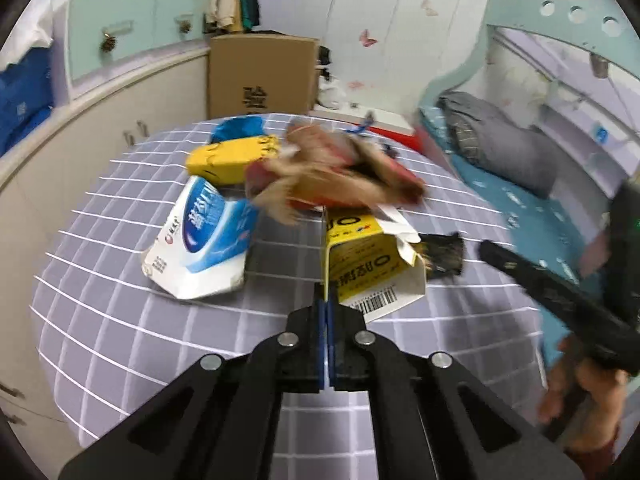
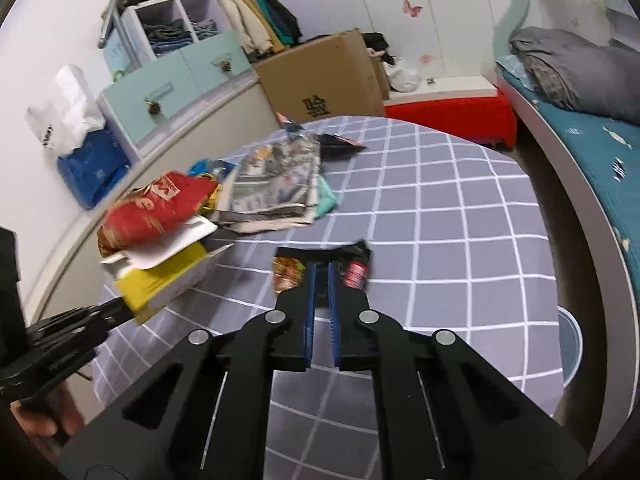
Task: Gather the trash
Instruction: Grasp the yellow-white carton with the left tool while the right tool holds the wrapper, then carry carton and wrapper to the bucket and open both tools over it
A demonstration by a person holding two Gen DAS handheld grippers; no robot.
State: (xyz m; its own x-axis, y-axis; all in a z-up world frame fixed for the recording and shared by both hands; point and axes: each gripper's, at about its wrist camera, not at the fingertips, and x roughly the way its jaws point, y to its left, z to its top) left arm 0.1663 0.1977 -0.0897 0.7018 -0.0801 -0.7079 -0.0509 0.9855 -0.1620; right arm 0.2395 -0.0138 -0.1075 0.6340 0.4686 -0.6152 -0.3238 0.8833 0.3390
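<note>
Left tool [image 1: 325, 300] clamped on the yellow carton [image 1: 372, 268], right tool [image 2: 322, 276] pinching a dark snack wrapper [image 2: 320, 266] on the checked tabletop [image 2: 440, 220], most trash still scattered there, none visibly collected

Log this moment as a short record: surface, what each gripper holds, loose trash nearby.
surface: grey checked tablecloth
left gripper: shut on the edge of the yellow carton, red snack bag riding on top
right gripper: shut on the small dark wrapper
loose trash: blue-and-white bag, second yellow box, newspaper
</note>
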